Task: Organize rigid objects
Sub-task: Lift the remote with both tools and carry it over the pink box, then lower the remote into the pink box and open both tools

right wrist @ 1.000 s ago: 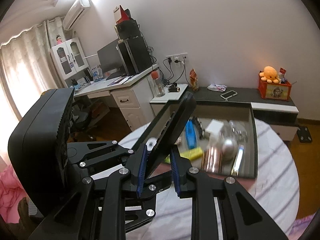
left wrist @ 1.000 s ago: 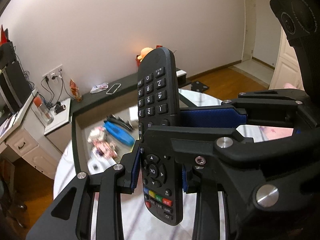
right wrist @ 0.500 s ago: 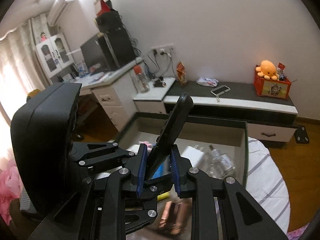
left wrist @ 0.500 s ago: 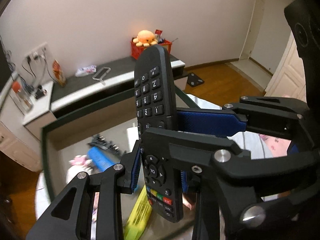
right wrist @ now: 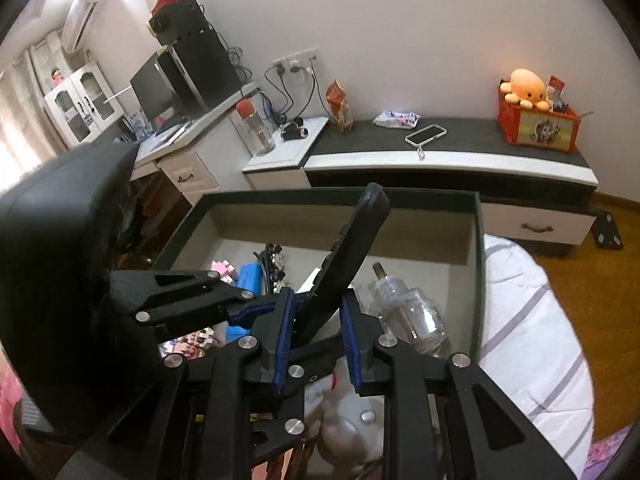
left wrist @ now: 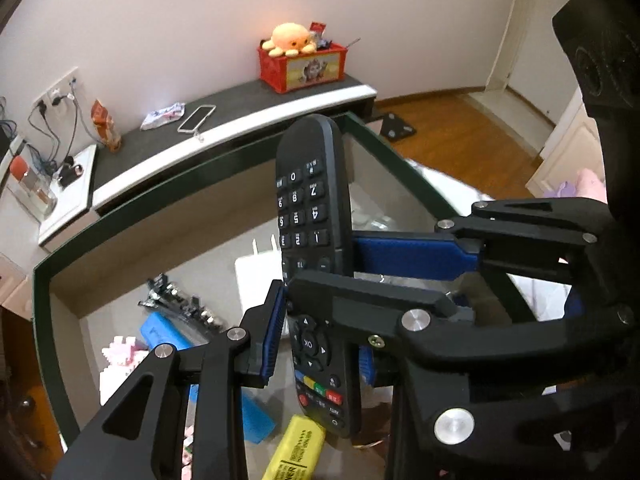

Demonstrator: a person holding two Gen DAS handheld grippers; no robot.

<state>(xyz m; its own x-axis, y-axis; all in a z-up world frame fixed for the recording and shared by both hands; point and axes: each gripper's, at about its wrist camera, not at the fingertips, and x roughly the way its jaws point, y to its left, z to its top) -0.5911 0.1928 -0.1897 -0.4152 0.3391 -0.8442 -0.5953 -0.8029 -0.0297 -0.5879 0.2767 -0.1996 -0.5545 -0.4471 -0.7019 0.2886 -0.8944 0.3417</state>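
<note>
A black remote control (left wrist: 311, 208) stands tilted, keypad facing the left wrist camera, above an open dark-green box (left wrist: 40, 320). My left gripper (left wrist: 320, 348) is shut on the remote's lower half, blue pads on its two long edges. My right gripper (right wrist: 316, 336) is shut on the same remote (right wrist: 352, 248), seen edge-on here, pads on its front and back faces. In the left wrist view one right gripper finger (left wrist: 412, 256) crosses in front of the remote. The left gripper's body (right wrist: 60, 260) fills the left of the right wrist view.
The box (right wrist: 478, 264) holds a clear bottle (right wrist: 408, 312), a blue block (left wrist: 164, 330), pink toy bricks (left wrist: 120, 364), a yellow highlighter (left wrist: 296, 448) and a white charger (left wrist: 256, 280). It sits on a striped white cloth (right wrist: 532, 320). A low TV cabinet (right wrist: 440, 160) lies beyond.
Both grippers have carried the remote forward and down toward the box; the box's inside now fills the lower half of both views. The grip on the remote is unchanged.
</note>
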